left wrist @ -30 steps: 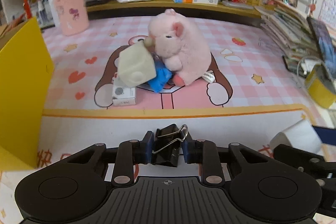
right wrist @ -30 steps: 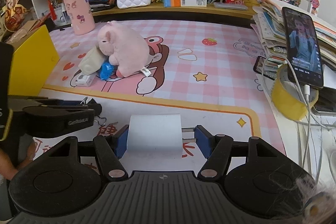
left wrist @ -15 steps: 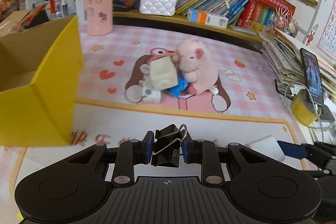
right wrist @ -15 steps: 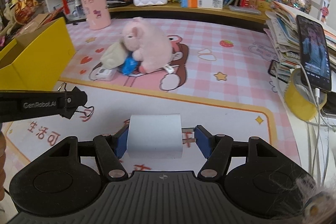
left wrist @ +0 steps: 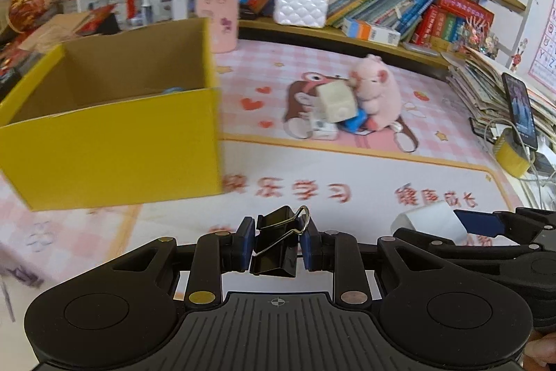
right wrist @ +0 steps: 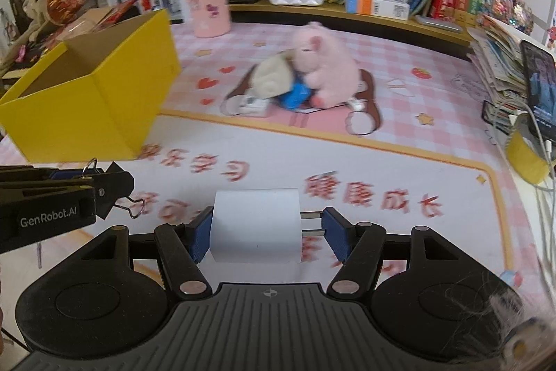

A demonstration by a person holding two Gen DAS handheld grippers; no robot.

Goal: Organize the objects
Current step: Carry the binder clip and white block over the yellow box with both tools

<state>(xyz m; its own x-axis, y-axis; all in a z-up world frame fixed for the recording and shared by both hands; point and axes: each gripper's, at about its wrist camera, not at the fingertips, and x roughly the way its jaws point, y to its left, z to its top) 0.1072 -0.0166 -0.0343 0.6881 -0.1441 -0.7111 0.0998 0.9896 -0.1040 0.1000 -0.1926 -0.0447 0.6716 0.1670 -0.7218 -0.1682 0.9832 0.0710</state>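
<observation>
My left gripper (left wrist: 277, 244) is shut on a black binder clip (left wrist: 276, 242) and holds it above the mat, in front of and right of the open yellow box (left wrist: 111, 141). My right gripper (right wrist: 264, 233) is shut on a white charger plug (right wrist: 255, 225), its metal prongs against the right pad; it also shows in the left wrist view (left wrist: 429, 226). The box (right wrist: 87, 99) sits at the left. A pink plush pig (left wrist: 377, 93), a beige cube (left wrist: 335, 101), a blue item (left wrist: 354, 122) and a small white box (left wrist: 323, 129) lie piled mid-mat.
A pink cup (left wrist: 217, 13) and a white quilted purse (left wrist: 300, 7) stand by the bookshelf at the back. A stack of books with a phone (left wrist: 519, 108) and a yellow tape roll (left wrist: 510, 152) sit at the right edge. The left gripper shows in the right wrist view (right wrist: 52, 207).
Both grippers have risen and pulled back leftward with their loads. The yellow box has come much further into view, now showing its open inside.
</observation>
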